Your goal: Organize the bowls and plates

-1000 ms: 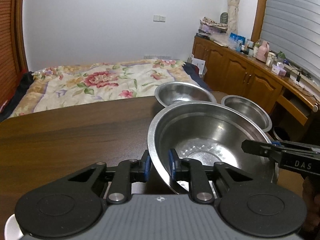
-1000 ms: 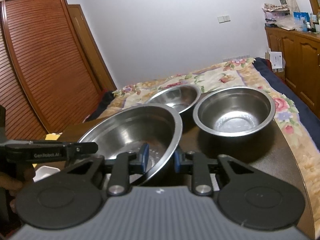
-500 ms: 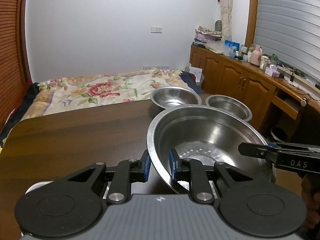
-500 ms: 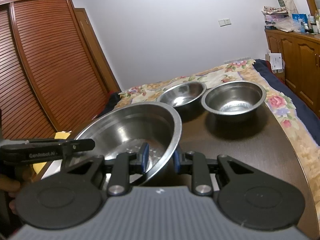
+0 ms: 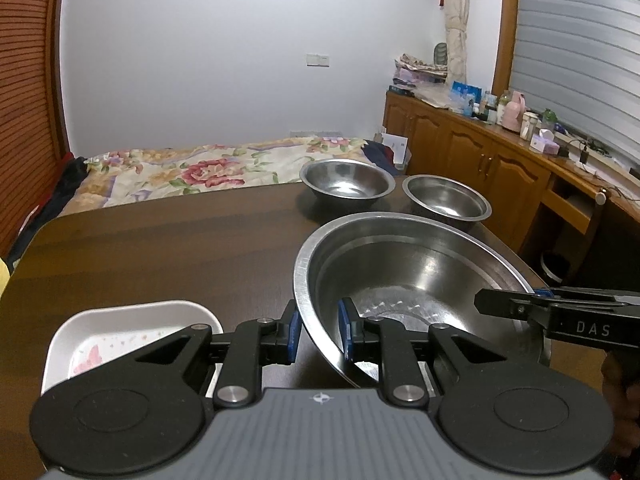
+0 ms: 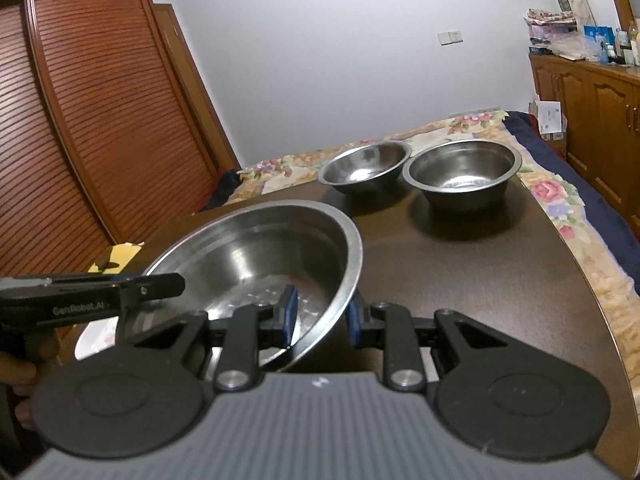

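table (image 5: 160, 248) bowl (image 5: 420, 264) (gripped both sides)

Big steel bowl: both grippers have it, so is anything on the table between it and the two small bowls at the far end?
Nothing visible. Bare dark table lies between the big steel bowl and the two small bowls. The white plate sits to the near left, off that path.

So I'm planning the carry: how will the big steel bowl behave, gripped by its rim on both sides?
The large steel bowl looks rigid, so it should not flex. Its polished rim is probably slippery between the left gripper pads and the right gripper pads. It already sits tilted, so it may pivot if either side loosens.
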The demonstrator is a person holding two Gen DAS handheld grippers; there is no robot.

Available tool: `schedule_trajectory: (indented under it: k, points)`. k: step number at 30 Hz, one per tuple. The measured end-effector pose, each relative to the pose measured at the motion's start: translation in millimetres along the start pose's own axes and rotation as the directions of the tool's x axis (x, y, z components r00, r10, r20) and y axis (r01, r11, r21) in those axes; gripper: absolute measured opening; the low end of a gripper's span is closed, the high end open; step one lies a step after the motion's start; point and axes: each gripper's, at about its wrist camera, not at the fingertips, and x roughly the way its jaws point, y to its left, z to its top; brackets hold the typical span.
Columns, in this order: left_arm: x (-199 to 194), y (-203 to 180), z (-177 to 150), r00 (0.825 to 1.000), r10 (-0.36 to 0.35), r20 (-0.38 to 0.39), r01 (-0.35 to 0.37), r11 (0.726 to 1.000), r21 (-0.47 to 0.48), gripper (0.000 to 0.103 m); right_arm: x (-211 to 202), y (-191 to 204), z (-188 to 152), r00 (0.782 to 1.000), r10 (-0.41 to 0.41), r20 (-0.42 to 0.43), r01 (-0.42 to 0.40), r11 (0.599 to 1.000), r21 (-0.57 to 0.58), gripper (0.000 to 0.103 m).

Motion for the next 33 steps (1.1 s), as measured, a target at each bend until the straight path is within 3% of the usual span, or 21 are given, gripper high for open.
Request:
schedule_trajectory:
  k: [17,27,33]
  points:
    - [2,2,-32,0.999,0.018,-0.042,-0.019,0.999,-0.026,0.023,3,11,-15,0.997,-0.046,-0.061,0.042,0.997,-0.065,0.027]
    - [3,3,-31,0.999,0.019,-0.046,-0.02,0.999,-0.027,0.023,7,14,-17,0.995,-0.047,-0.089,0.039,0.996,-0.085,0.028]
    - [-2,7,-25,0.999,0.027,-0.039,-0.029,0.999,-0.036,0.023,-1,9,-8,0.996,-0.072,-0.057,0.068,0.995,-0.076,0.031]
